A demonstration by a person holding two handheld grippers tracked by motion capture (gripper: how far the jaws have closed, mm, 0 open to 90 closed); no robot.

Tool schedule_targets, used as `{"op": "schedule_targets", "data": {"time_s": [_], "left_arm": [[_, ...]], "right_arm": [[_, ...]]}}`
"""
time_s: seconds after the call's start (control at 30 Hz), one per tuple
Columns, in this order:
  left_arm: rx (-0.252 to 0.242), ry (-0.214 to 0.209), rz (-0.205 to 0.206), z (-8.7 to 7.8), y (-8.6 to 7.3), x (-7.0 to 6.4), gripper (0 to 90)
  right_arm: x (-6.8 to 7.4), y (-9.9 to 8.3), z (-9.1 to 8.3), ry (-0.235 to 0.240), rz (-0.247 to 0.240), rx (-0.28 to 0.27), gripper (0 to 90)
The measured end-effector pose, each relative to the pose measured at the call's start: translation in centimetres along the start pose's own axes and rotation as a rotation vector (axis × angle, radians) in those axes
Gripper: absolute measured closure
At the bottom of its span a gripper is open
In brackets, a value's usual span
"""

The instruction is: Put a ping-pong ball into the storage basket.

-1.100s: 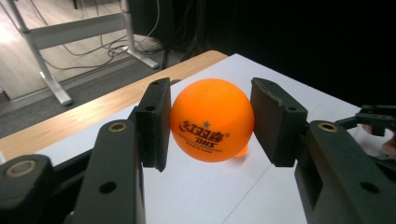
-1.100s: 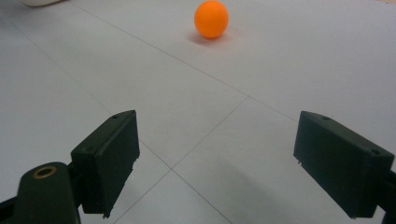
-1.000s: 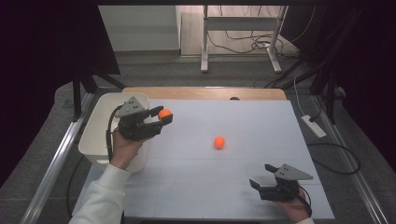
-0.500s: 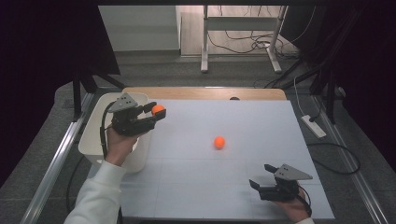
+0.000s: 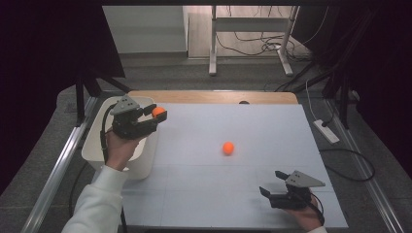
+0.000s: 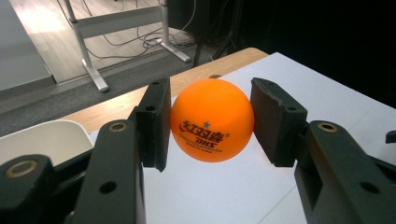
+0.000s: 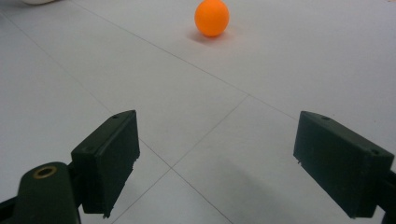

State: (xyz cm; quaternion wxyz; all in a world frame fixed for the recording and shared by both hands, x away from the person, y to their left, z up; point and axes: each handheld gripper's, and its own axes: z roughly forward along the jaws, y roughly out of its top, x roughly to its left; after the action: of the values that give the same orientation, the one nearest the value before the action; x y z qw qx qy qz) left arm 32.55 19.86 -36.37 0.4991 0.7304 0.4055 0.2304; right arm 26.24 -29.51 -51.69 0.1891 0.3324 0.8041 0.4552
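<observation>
My left hand-held gripper is matt black plastic with brass-looking rivets; the ball it pinches is smooth, faintly glossy orange plastic; beneath it, the worktop looks matt white.

A person's left hand-held gripper holds an orange ball between its jaws above the right rim of a white bin, which stands at the left edge of the white bench. A second orange ball lies on the bench well to the right of the bin. Farther right of the bin, at the bench's near edge, the right hand-held gripper rests low with its jaws parted.
</observation>
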Motion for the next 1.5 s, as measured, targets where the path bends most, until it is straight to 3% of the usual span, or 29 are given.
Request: {"op": "schedule_targets", "data": {"time_s": [0.6, 0.8, 1.5], "left_arm": [[0.009, 0.066, -0.058, -0.7, 0.0, 2.8, 50.6], [0.013, 0.088, -0.059, -1.0, 0.0, 3.3, 50.6], [0.056, 0.16, -0.12, -1.2, -0.8, 6.4, 50.6]], "right_arm": [[0.0, 0.0, -0.1, -0.006, -0.001, -0.006, 14.5], [0.0, 0.0, -0.1, -0.007, -0.001, -0.009, 14.5], [0.0, 0.0, -0.1, -0.01, -0.004, -0.003, 14.5]]}}
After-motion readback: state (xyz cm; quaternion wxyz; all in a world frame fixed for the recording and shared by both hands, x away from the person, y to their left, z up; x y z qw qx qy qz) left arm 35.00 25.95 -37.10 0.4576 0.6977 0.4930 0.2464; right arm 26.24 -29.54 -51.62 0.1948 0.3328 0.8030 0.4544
